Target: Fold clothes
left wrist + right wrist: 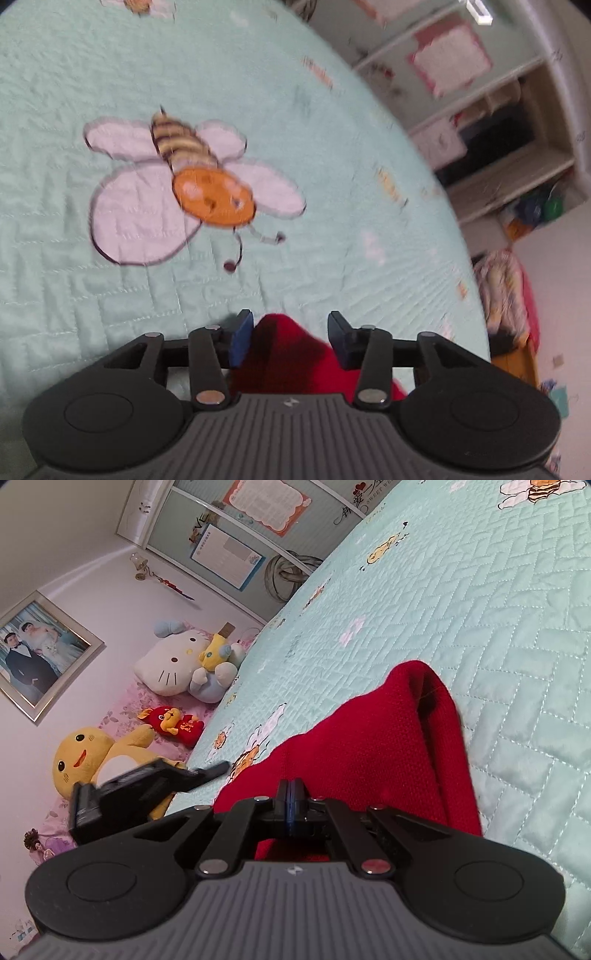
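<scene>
Two grippers: right gripper [293, 805] clamps red garment [369, 760]; left gripper [291, 338] agape.

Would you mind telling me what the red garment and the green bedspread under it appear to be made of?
The red garment looks like a matte knit, perhaps wool or acrylic: a fine looped texture shows across it, and it drapes in soft folds. The green bedspread appears to be quilted, slightly plush fabric: stitched lines form a zigzag block pattern with puffed panels between them. Exact fibres cannot be told.

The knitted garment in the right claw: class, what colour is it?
Plain red garment, clearest in the right wrist view.
</scene>
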Motion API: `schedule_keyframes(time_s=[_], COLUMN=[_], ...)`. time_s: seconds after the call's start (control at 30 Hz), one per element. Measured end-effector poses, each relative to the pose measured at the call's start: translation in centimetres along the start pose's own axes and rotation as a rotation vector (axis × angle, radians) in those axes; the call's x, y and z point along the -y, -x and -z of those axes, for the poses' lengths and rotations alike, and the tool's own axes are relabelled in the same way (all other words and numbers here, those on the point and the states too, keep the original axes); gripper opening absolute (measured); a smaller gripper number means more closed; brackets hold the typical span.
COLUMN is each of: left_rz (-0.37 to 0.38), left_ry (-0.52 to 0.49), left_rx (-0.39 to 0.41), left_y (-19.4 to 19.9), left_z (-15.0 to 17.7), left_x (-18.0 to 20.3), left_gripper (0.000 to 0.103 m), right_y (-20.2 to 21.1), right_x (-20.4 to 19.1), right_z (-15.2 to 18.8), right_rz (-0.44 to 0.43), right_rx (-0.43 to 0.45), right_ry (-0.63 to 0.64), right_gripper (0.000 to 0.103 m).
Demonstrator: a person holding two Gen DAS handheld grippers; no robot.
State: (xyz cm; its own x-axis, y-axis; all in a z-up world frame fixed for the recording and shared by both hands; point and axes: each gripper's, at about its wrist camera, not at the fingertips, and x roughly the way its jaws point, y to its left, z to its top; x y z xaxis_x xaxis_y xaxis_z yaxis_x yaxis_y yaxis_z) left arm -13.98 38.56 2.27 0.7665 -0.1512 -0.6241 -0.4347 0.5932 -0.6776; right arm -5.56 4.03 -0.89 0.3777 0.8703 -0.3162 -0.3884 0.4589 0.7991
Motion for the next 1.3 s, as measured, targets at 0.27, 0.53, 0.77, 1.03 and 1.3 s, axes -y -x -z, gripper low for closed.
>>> schedule_keyframes(time_s=[0.27, 0.53, 0.77, 1.03, 1.3], left_rz=[-0.058, 0.008, 0.05, -0.123, -0.135], left_ry=[0.022, -0.01, -0.348, -0.477, -0.503], left_rx=[0.116, 0.215, 0.134, 0.131, 0.114], left_y=[4.0, 5.4, 5.4, 4.7, 3.7], left_z=[1.0, 0.7, 4.2, 5.8, 8.2], left_x=[-0.7, 0.1, 4.3, 5.8, 5.1], left_gripper=[0.002, 0.023, 0.037, 0.027, 0.044], right_y=[-0.1, -0.1, -0.2, 0.1, 1.6], right_x=[-0.4, -0.4, -0.3, -0.5, -2.3], right_z=[0.1, 0.2, 0.2, -0.5, -2.7], right_rz=[0.014, 0.012, 0.006, 0.011, 0.212], right_rx=[0.003, 0.004, 0.006, -0.008, 0.044], right_ry=[0.022, 0.015, 0.007, -0.028, 0.099], right_gripper=[0.0, 0.0, 0.0, 0.0, 0.003])
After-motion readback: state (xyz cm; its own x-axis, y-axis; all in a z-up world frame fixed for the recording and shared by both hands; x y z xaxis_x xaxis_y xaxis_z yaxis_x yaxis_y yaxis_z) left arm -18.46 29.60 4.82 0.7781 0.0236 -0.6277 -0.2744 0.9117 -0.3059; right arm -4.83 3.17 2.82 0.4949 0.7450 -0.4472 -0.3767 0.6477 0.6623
